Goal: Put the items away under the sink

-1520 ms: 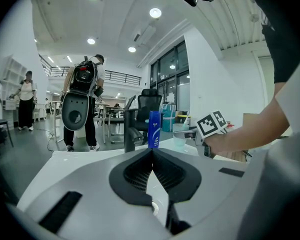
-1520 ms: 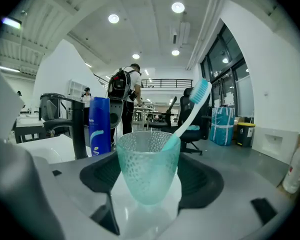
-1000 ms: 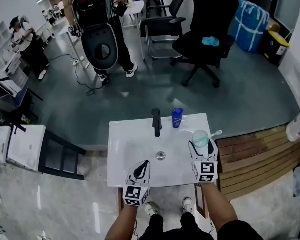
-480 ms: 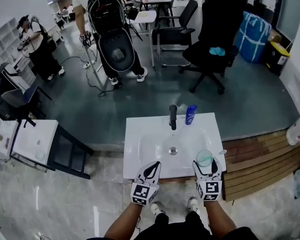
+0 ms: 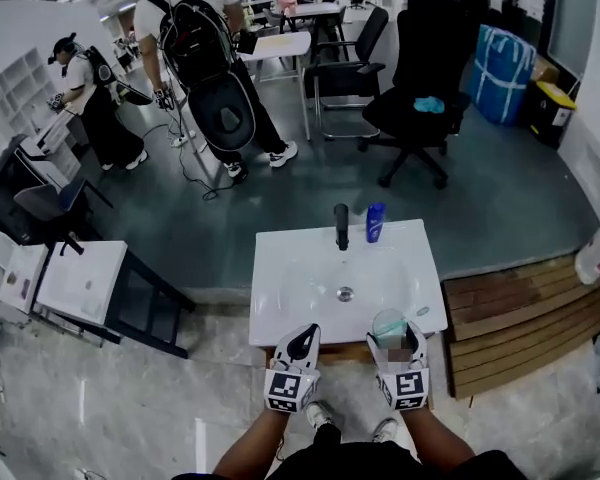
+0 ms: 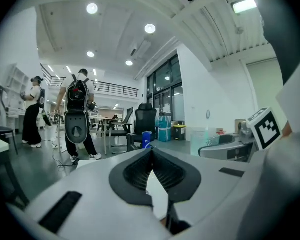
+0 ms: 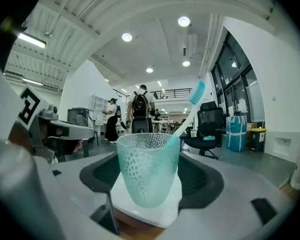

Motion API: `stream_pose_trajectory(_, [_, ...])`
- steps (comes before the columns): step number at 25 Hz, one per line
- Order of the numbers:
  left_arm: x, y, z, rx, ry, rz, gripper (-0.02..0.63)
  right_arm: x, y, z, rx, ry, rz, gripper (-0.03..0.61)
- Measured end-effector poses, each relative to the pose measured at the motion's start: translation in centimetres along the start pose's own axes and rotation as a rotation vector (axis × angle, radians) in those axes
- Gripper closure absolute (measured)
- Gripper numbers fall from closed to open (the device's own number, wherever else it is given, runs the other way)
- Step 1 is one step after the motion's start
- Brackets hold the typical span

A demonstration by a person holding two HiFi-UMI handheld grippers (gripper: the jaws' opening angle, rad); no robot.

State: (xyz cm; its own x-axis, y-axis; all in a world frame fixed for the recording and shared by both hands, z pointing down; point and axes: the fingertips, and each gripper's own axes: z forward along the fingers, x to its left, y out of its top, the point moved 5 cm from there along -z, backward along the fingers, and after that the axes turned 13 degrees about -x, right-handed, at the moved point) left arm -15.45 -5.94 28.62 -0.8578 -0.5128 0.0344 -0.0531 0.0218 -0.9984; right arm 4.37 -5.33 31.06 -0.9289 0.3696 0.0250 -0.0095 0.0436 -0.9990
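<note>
- transfer step, by my reading: the right gripper (image 7: 150, 186) has its jaws parted just enough to clamp the lower half of a teal dimpled tumbler (image 7: 147, 166), with a toothbrush (image 7: 190, 106) leaning out of it toward 1 o'clock.
- in the head view the tumbler is over the white washbasin's (image 5: 280, 308) front rim, at about 5 o'clock from the drain (image 5: 345, 293).
- the left gripper (image 6: 151, 166) is closed tip to tip on nothing, at the rim's 7 o'clock.
- a blue bottle (image 5: 376, 222) stands at 12 o'clock, just beside the black faucet (image 5: 341, 225), not yet stowed.
- the next move likely calls for lowering the tumbler upright below the basin. that space is hidden here, and the free left gripper may have to open a door.
</note>
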Motion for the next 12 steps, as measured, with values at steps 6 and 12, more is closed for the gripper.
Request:
stream_pose_trajectory(6, [-3.2, 0.7, -1.1, -0.033, 0.07, -0.029, 0.6, 0.6, 0.7, -1.8, -0.029, 0.091, 0.019, 0.215])
stream_pose_trajectory(12, [-6.2, -0.3, -2.3, -0.009, 0.126, -0.015, 0.6, -0.3, 0.0, -3.8, -0.038, 0.137, 0.029, 0.215])
